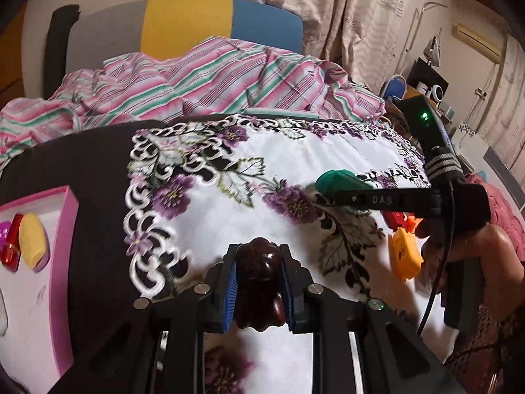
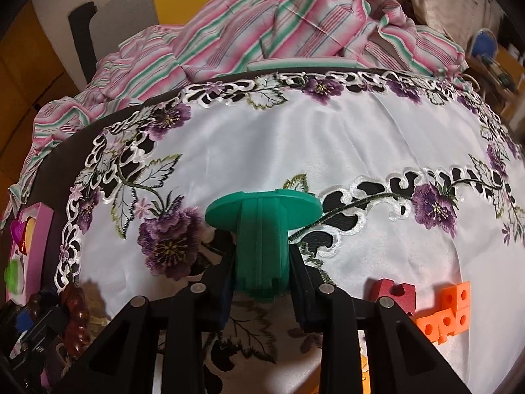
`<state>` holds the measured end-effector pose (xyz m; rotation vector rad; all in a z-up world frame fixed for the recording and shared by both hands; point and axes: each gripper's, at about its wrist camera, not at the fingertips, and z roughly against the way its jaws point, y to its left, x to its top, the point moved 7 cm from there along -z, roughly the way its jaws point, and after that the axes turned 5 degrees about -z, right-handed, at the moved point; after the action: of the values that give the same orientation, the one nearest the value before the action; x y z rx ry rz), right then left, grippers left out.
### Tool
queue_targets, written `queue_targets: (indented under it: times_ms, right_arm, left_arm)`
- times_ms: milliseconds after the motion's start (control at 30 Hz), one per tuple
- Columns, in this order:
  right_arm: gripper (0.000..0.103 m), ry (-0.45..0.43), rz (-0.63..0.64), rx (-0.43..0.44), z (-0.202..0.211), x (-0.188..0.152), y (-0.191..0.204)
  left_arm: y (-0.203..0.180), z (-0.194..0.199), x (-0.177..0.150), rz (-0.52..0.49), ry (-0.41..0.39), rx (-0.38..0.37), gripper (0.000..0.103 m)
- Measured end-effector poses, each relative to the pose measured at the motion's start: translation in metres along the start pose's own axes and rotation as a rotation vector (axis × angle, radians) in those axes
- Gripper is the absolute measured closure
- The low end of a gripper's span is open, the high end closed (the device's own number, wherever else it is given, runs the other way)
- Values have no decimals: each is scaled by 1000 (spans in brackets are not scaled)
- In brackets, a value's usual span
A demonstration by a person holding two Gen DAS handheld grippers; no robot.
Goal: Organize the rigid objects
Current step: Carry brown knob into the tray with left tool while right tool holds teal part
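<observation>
Left gripper (image 1: 259, 282) pinching dark carved wooden figure (image 1: 261, 275), just right of pink tray (image 1: 65, 226); right gripper (image 2: 262, 272) clamped on green flanged peg (image 2: 262, 226), further right of the tray. Could slip: rounded glossy wood, narrow pad contact. Could snag the embroidered cloth (image 2: 328, 138). Beyond the tray, striped bedding (image 1: 197, 78), curtains (image 1: 344, 10).

— Any lettering you can read?
— Only "DAS", in pale capitals on the black finger of the right tool (image 1: 331, 193). The dark marks on the orange block (image 1: 404, 256) are too blurred.
</observation>
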<state>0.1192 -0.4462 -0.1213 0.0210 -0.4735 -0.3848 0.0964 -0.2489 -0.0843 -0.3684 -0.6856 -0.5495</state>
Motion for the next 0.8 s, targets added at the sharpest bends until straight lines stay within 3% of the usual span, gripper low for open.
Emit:
queue_targets:
  times_ms: [400, 800]
  right_arm:
    - [73, -7, 42, 47, 3, -3, 16]
    - [73, -6, 63, 44, 2, -5, 20]
  left_arm:
    - [22, 38, -14, 70, -43, 4, 81]
    - [84, 97, -22, 188, -126, 76, 81]
